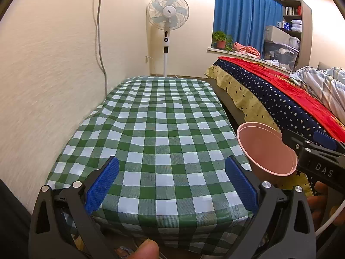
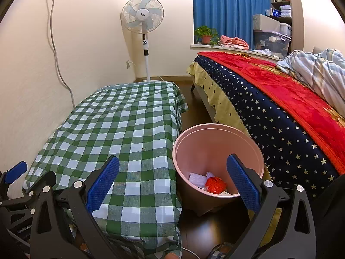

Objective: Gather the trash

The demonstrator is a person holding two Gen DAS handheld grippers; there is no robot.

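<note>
Two sets of tongs are in play, and both are released, jaws spread wide with nothing between them. The left tongs (image 1: pixel 172 185) hover over the near end of the tabletop (image 1: pixel 159 129), which wears a green-and-white checked cloth. The right tongs (image 2: pixel 173 184) hang lower and further right, their left finger over the cloth's edge, their right finger in front of the pink trash bin (image 2: pixel 217 164).

That bin stands on the dark floor, squeezed between the tabletop's draped side and the bed (image 2: pixel 280 116), just beside both. Down inside it lies the trash: a crumpled red wrapper (image 2: pixel 215 185) at the bottom, touching a white paper piece (image 2: pixel 197 180) to its left. From the left wrist view the bin's rim (image 1: pixel 266 149) pokes in at the right, with the right tongs' black body partly covering it, and a fingertip (image 1: pixel 146 249) shows at the bottom edge.

Over on the bed, a star-print navy cover, a red blanket (image 2: pixel 286 86) and a striped duvet (image 2: pixel 317 69) are piled up. A standing fan (image 1: pixel 167 11) stands against the far wall, beyond the tabletop, and a potted plant (image 1: pixel 221 40) sits on the windowsill before the blue curtain (image 1: pixel 243 13).
</note>
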